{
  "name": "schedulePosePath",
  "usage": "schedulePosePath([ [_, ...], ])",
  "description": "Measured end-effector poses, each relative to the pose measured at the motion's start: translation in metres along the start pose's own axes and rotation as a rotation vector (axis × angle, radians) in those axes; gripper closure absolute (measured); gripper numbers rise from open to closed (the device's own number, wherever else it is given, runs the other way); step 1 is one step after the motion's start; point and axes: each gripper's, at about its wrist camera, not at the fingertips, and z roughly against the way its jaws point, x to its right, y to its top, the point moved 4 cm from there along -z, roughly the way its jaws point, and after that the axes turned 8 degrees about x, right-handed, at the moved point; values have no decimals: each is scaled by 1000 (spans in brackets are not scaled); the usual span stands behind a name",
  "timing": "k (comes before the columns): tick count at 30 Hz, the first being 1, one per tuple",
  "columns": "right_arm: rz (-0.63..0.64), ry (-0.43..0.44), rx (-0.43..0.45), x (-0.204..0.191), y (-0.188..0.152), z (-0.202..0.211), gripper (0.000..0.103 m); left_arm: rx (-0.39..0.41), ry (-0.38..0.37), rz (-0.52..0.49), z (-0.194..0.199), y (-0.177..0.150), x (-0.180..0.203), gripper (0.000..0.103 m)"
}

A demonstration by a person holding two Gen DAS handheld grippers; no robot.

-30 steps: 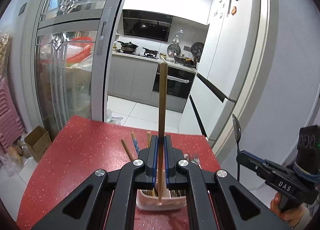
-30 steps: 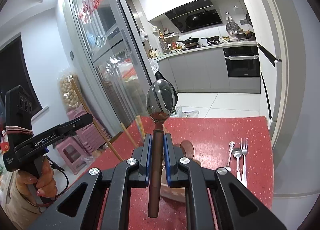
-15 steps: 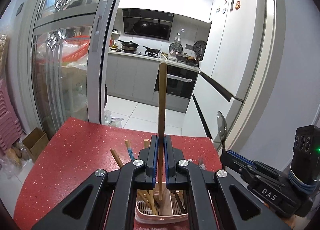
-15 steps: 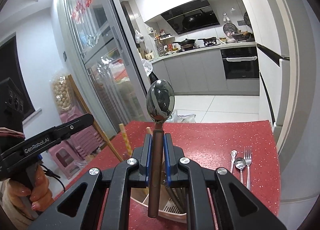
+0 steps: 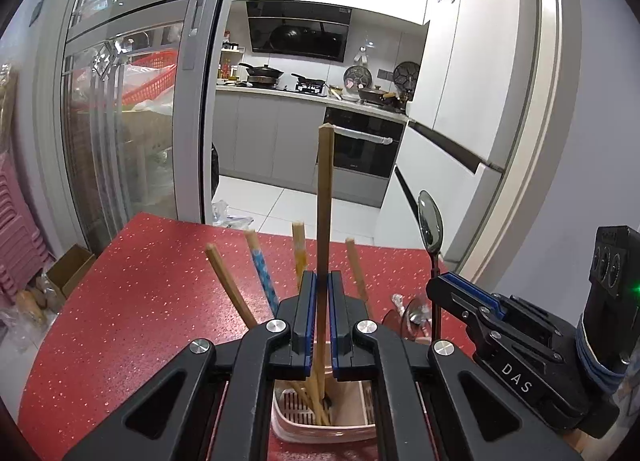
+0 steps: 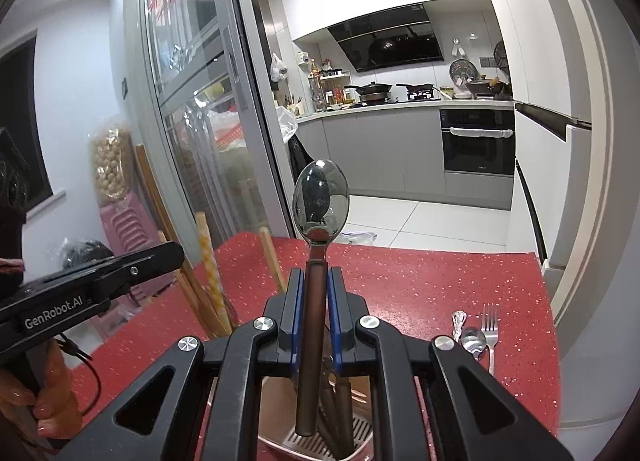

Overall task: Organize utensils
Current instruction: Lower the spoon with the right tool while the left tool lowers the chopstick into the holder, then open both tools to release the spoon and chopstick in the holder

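1. The left tool (image 5: 320, 293) is clamped on a single wooden chopstick (image 5: 324, 197), which stands upright between its blue-edged pads.
2. The chopstick is pale brown, square-cut at the top, and its lower end dips into a pink holder (image 5: 320, 427) directly below the tool.
3. The right tool (image 6: 314, 293) is clamped on a spoon (image 6: 320, 201), which is also held upright with the bowl on top.
4. The spoon has a shiny, mirror-like oval bowl and a dark brown handle; the handle's end hangs just over the holder's open top (image 6: 276, 413).
5. The holder is a pale pink plastic tub with a slotted base, standing on a red speckled worktop (image 5: 132, 293).
6. Several more chopsticks (image 5: 262, 273) lean out of one compartment, one with a blue pattern; dark-handled cutlery (image 6: 340, 417) stands in the compartment under the spoon.
7. On the worktop to the right of the holder lie a silver fork (image 6: 491, 331) and two small silver spoons (image 6: 472, 339), side by side.
8. A person's hand (image 6: 44, 393) grips the handle of the left tool at the left edge of the right wrist view.
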Motion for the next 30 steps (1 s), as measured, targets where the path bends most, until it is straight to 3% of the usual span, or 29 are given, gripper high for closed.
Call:
schedulePosePath([
  [17, 14, -35, -50, 8, -38, 1, 91, -53, 61, -51, -10, -39, -2, 73],
  [30, 21, -37, -102, 4, -48, 7, 90, -95, 90, -52, -3, -54, -7, 73],
])
